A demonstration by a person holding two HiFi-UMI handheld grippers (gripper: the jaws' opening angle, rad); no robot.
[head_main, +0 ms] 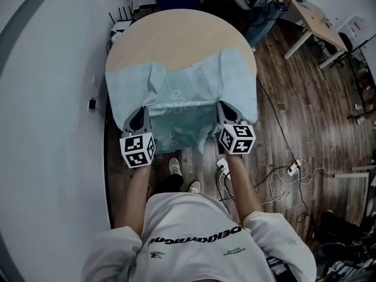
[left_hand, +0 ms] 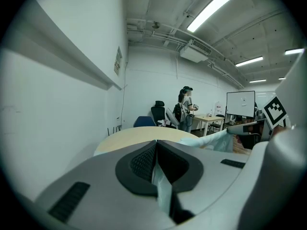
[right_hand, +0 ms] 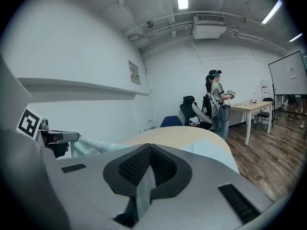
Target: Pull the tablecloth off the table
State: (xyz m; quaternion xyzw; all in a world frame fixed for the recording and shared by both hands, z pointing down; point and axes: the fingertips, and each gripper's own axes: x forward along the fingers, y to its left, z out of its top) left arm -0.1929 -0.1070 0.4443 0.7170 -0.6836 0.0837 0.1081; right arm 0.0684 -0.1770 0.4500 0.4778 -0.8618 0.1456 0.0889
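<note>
The left hand-held gripper and the right hand-held gripper were clamped shut on the cloth; the near half of the worktop was hidden under it.

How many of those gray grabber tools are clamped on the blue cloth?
2, none hidden. The left gripper pinches the tablecloth at its near left, the right gripper at its near right. Both pairs of jaws are shut on it.

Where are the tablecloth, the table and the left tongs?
tablecloth (head_main: pixel 182 96), head view, bunched middle of the cloth
table (head_main: pixel 176 40), head view, bare far part of the top
left tongs (left_hand: pixel 156 145), left gripper view, tips shut on the tablecloth
</note>
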